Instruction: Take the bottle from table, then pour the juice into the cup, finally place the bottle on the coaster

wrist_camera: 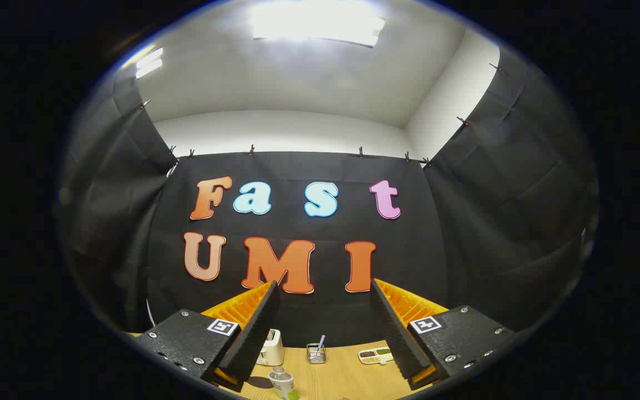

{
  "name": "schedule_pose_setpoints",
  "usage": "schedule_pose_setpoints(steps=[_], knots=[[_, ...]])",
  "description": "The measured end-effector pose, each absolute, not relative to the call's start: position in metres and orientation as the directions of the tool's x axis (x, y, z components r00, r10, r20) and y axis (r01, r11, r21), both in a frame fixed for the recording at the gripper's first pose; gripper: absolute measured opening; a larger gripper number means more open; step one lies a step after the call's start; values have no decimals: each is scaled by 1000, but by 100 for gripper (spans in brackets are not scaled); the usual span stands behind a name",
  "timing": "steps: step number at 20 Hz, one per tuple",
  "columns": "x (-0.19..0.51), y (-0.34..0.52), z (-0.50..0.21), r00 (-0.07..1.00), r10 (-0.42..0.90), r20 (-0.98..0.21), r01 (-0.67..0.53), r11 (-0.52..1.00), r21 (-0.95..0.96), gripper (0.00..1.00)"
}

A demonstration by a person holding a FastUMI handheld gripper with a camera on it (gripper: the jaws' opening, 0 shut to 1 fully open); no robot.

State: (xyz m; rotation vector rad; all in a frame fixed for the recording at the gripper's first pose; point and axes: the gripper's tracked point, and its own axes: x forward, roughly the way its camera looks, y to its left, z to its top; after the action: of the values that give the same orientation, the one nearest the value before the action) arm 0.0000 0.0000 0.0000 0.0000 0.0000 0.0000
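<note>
Bright ceiling panel (317,22) glaring overhead, fisheye bending edges, sharp focus

Gripper view faces booth wall (309,266), angled upward

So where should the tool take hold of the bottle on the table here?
Judging by its pose, around the body below the cap, coming in level from the near side. The bottle stands upright on the table, low between the open tool's fingers, its lower part cut off from view.
</note>
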Motion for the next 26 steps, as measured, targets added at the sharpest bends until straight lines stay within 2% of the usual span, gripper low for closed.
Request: schedule_pose_setpoints(steps=[17,26], knots=[[-6,7,4,999,39,24,-39,999,28,97],[-8,25,-17,996,90,5,-90,993,71,97]])
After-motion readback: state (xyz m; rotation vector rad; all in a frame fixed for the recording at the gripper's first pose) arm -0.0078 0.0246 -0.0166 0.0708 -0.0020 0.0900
